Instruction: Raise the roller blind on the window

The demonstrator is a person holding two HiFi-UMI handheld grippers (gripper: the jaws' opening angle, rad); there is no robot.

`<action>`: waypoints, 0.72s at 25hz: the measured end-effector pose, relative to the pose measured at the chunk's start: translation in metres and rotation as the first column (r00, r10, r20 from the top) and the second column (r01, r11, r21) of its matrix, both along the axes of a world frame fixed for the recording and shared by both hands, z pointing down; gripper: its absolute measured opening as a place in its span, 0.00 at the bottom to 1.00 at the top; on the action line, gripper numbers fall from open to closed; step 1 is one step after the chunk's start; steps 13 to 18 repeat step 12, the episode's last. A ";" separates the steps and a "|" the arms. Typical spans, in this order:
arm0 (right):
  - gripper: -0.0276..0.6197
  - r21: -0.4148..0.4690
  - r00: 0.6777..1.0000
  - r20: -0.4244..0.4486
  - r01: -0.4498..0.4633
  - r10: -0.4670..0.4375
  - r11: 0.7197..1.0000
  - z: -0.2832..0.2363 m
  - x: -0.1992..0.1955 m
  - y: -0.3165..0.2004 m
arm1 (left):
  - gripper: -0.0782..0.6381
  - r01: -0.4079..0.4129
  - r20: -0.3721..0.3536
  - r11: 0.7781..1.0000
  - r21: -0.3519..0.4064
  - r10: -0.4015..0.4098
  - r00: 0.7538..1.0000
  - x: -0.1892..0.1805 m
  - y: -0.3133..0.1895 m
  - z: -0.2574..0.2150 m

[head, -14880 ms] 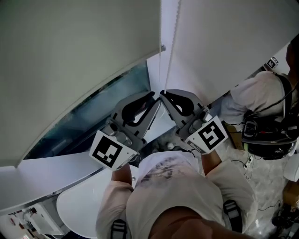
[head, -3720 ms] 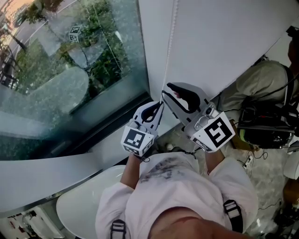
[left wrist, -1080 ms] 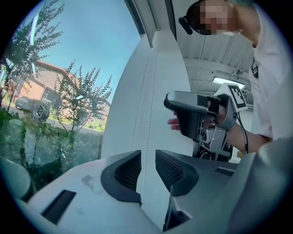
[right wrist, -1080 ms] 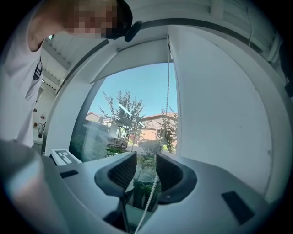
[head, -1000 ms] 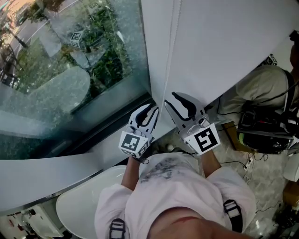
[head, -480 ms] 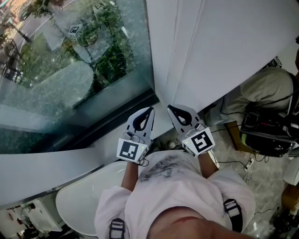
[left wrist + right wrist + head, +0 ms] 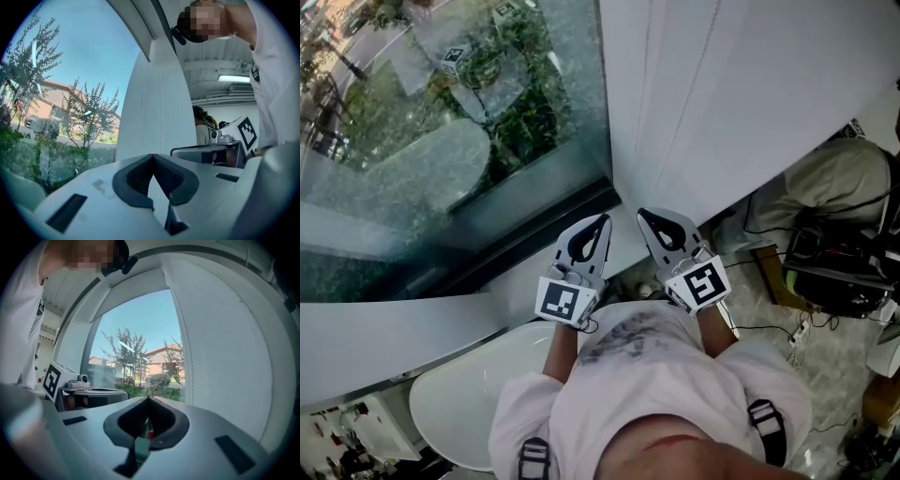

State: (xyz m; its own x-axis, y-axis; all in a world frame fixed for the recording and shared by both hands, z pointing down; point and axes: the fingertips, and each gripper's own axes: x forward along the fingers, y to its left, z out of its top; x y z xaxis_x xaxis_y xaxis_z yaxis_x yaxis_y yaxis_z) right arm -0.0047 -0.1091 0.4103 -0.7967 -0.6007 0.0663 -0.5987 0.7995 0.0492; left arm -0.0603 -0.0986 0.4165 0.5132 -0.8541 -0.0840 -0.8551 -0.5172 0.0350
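Note:
The roller blind is rolled up: only its lower edge (image 7: 126, 289) shows at the window's top, and the glass (image 7: 441, 141) is bare, with trees outside. The bead cord (image 7: 181, 338) hangs down the white wall (image 7: 750, 84) beside the frame. My left gripper (image 7: 603, 218) (image 7: 152, 155) and right gripper (image 7: 643, 214) (image 7: 148, 398) are held side by side below the window corner. Both are shut, with nothing between the jaws. Neither touches the cord.
A white rounded tabletop (image 7: 450, 412) lies at the lower left below the sill. At the right a seated person (image 7: 830, 183) is close by, with a dark bag (image 7: 839, 272), cables and a cardboard box (image 7: 767, 272) on the floor.
Over the last second both grippers have dropped away from the cord and drawn back toward my chest. The blind, low over the glass in the earliest frame, is now up.

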 end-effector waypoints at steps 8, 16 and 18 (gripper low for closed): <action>0.14 -0.003 1.000 -0.004 0.001 -0.001 1.000 0.002 0.001 -0.001 | 0.12 0.002 0.006 1.000 -0.001 -0.002 1.000 0.002 -0.002 0.001; 0.14 -0.003 1.000 0.000 0.001 -0.001 1.000 0.001 0.002 -0.001 | 0.12 0.002 0.011 1.000 -0.008 -0.001 1.000 0.002 -0.002 0.003; 0.14 -0.003 1.000 0.000 0.001 -0.001 1.000 0.001 0.002 -0.001 | 0.12 0.002 0.011 1.000 -0.008 -0.001 1.000 0.002 -0.002 0.003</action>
